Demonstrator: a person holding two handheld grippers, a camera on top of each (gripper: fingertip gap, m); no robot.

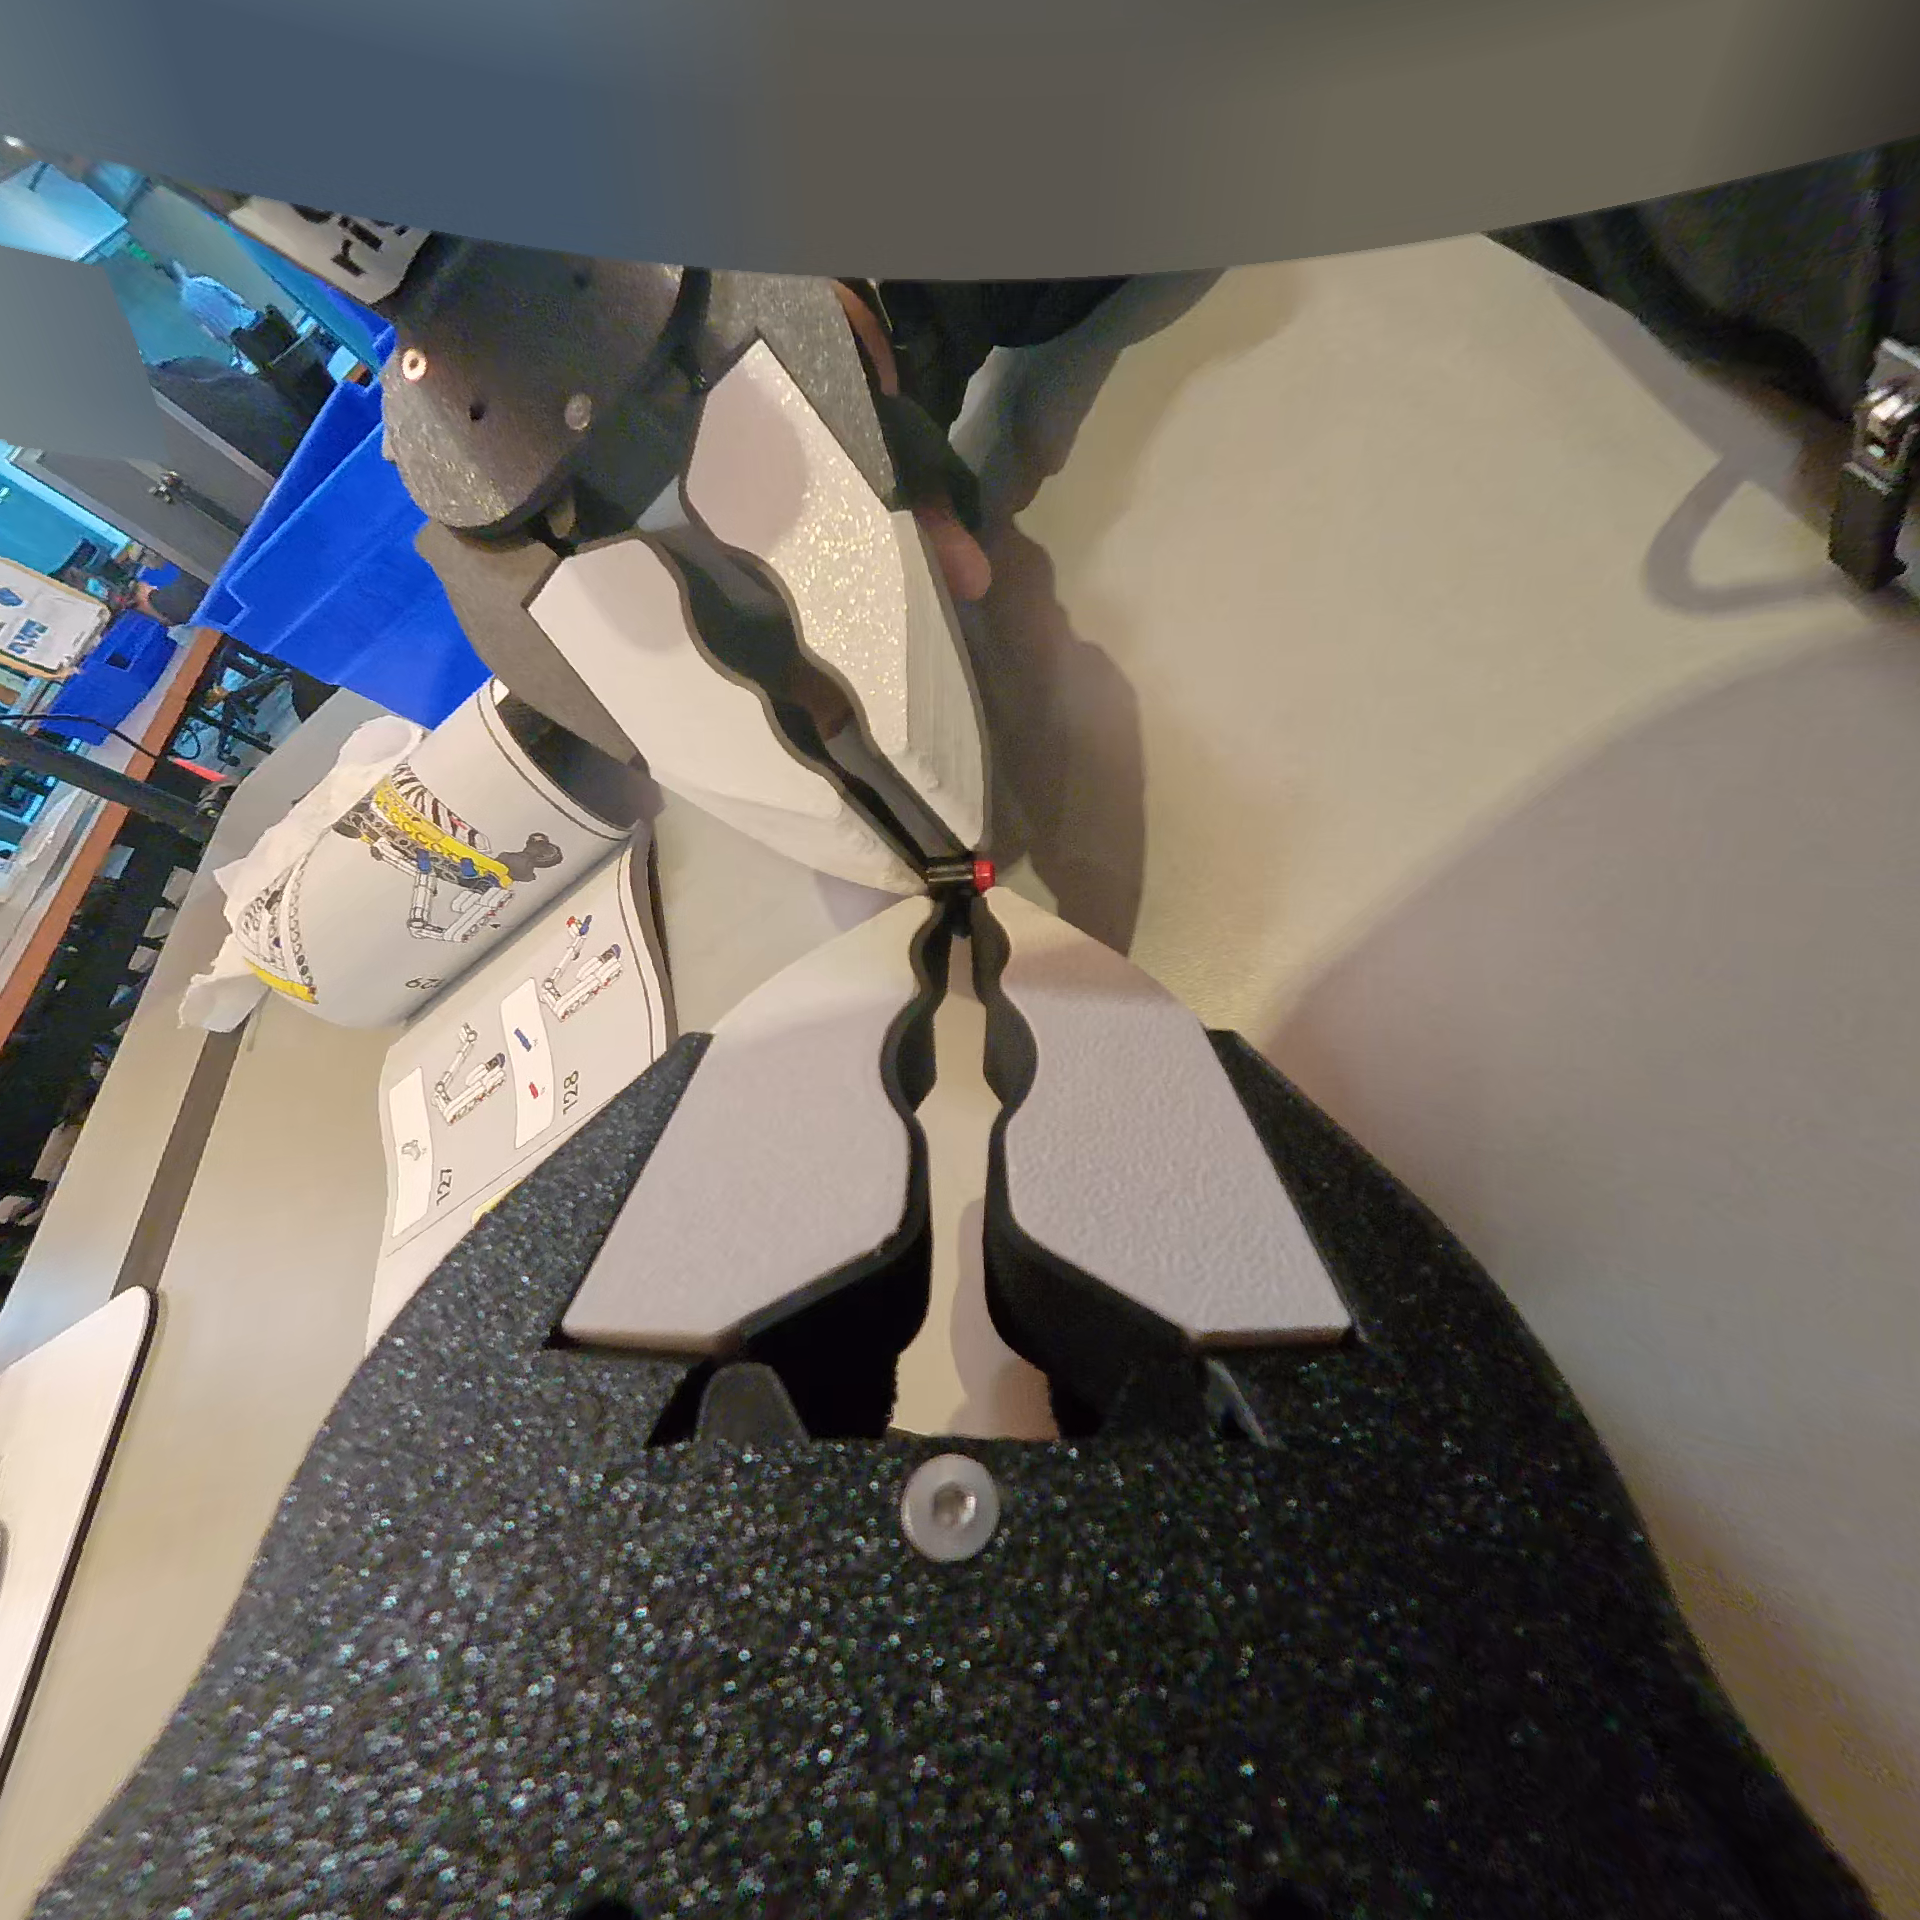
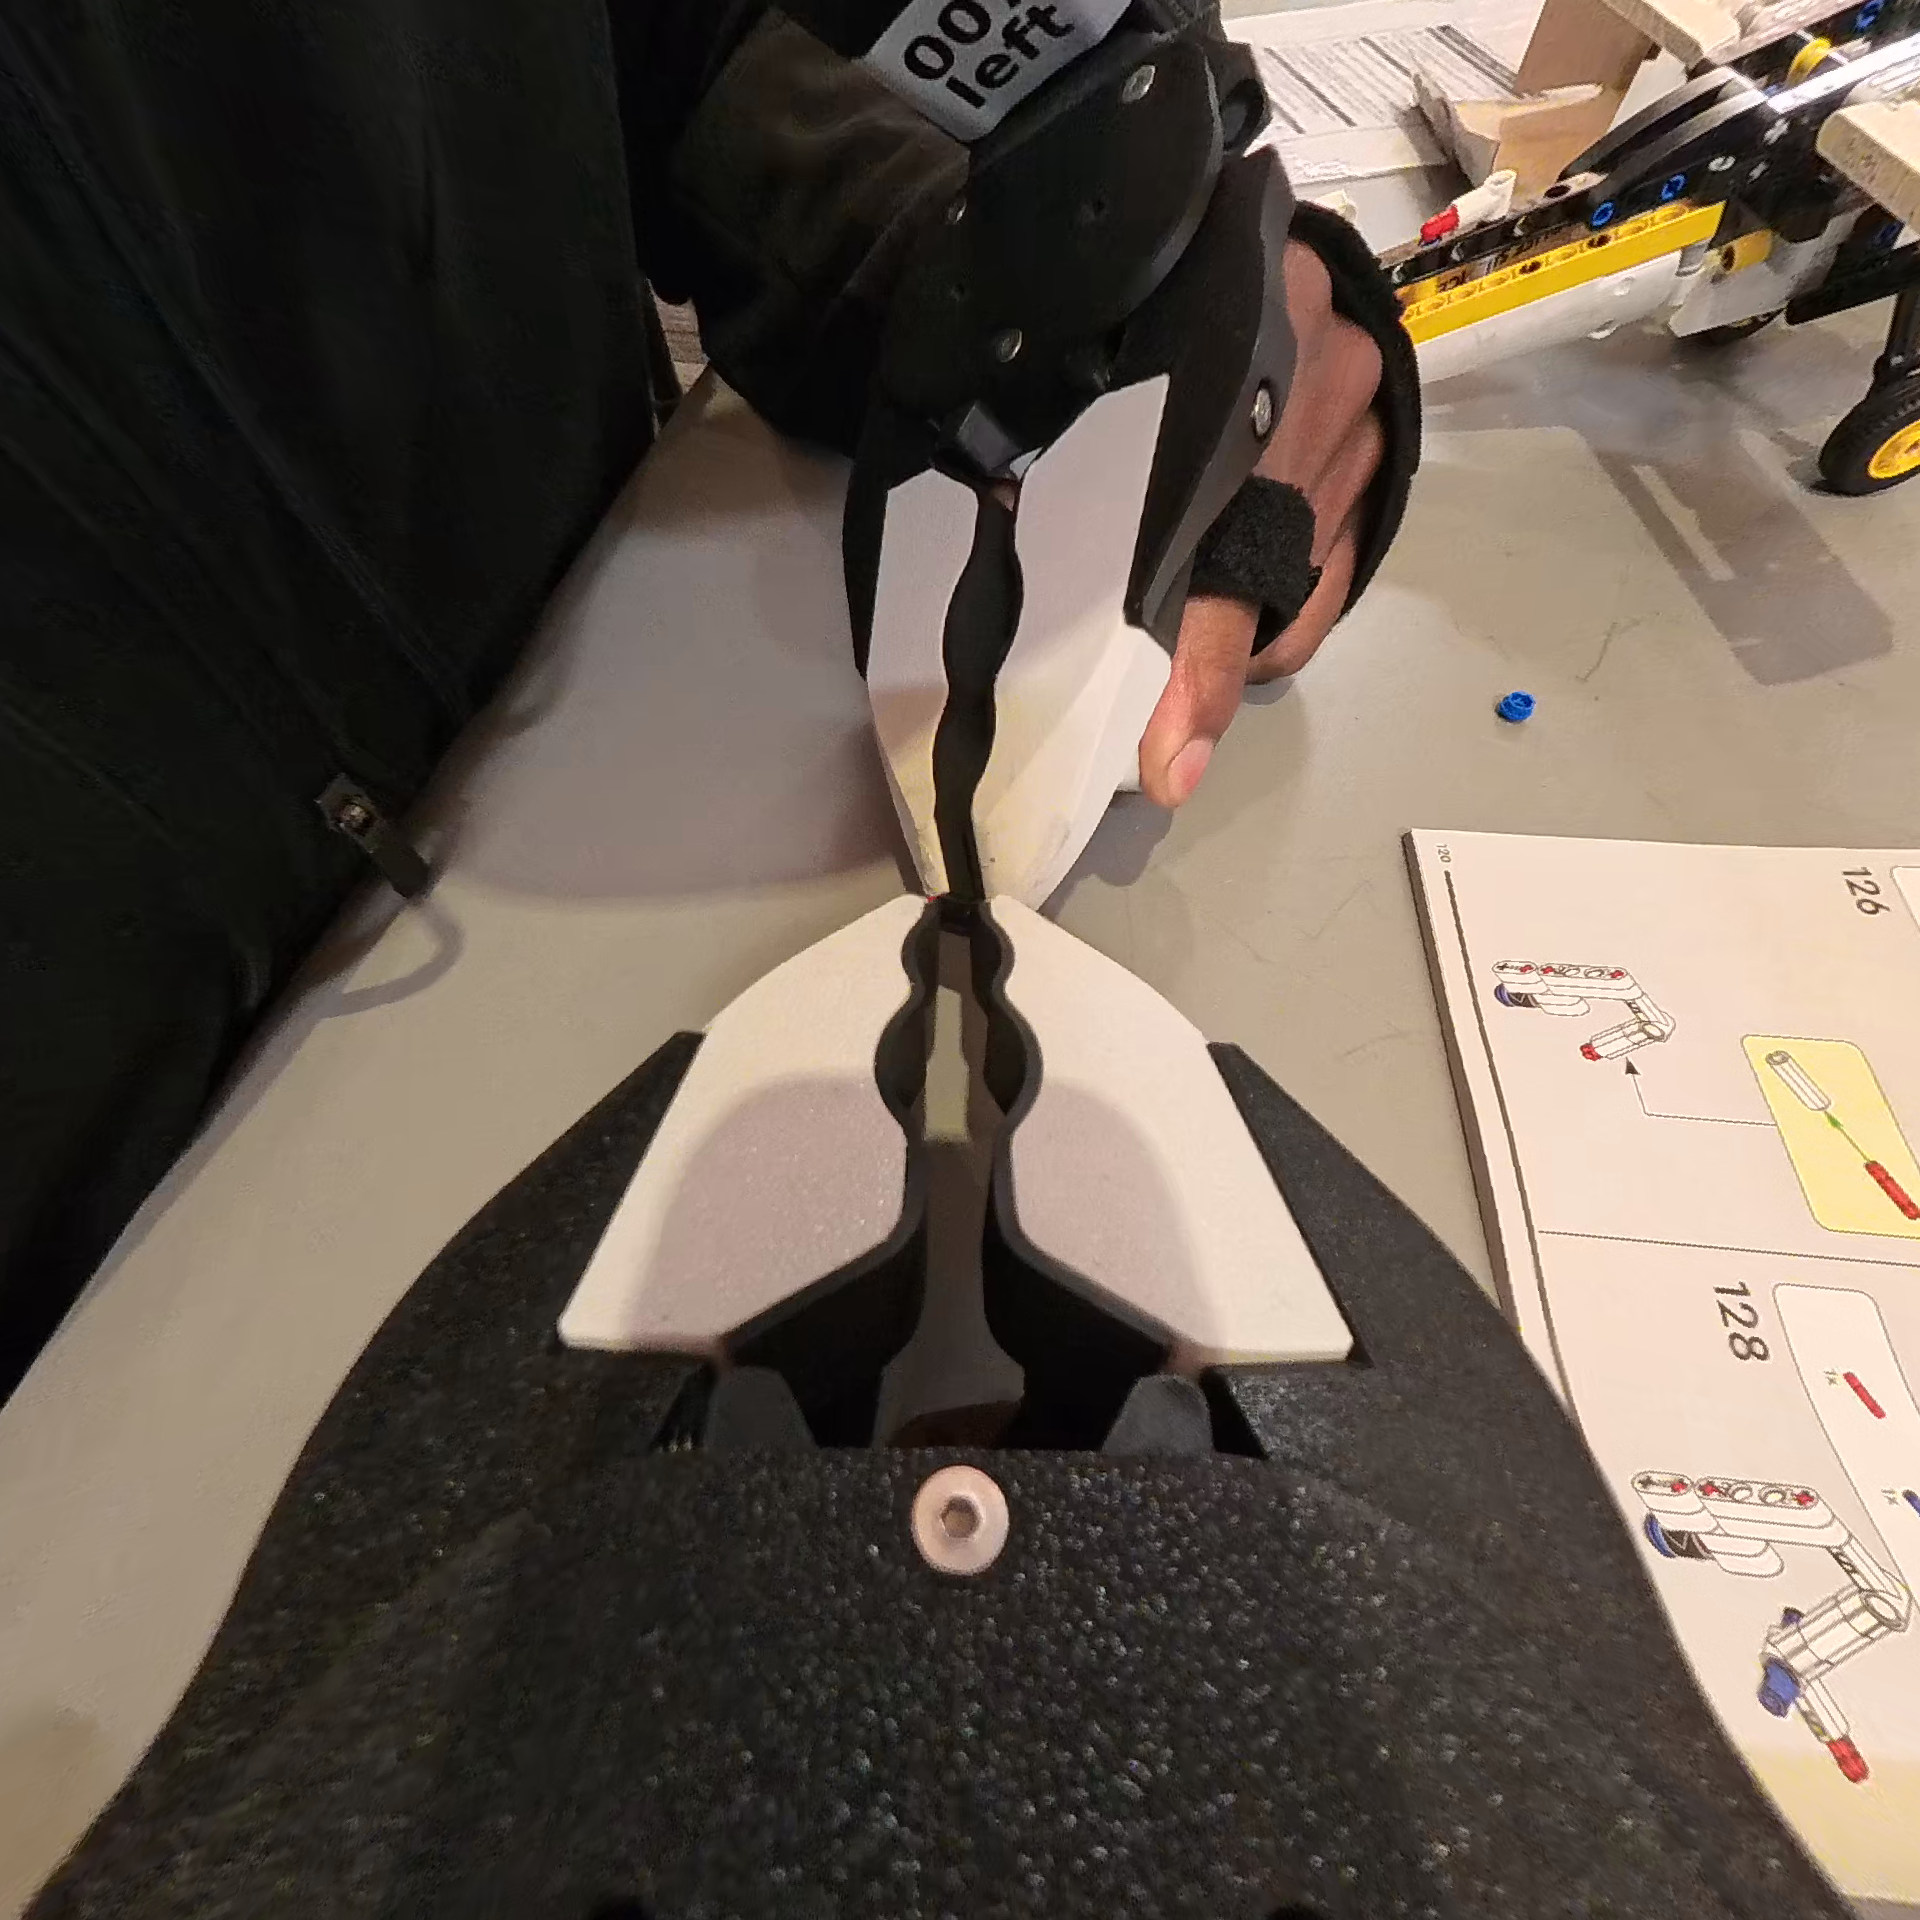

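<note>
Item 1: small black peg with a red end [image 1: 961, 871], a short plastic cylinder, held in the air above the pale grey tabletop [image 1: 1455, 727] where the 2 claws meet tip to tip.

Item 2: my left gripper [image 1: 957, 928]; white fingers [image 1: 769, 1143] drawn nearly together, tips at the black part of the peg, and I cannot tell whether they press it.

Item 3: my right gripper [image 2: 961, 920]; clamped across the peg's black shaft, red end protruding.

Item 4: open instruction booklet [image 2: 1662, 1143], just beside; blue stud [image 2: 1516, 704] and yellow-and-white brick vehicle [image 2: 1558, 260] farther off.

Risk, as I judge it: the peg is tiny and pinched only at the tips, so any twist between the claws could flick it onto the table.
</note>
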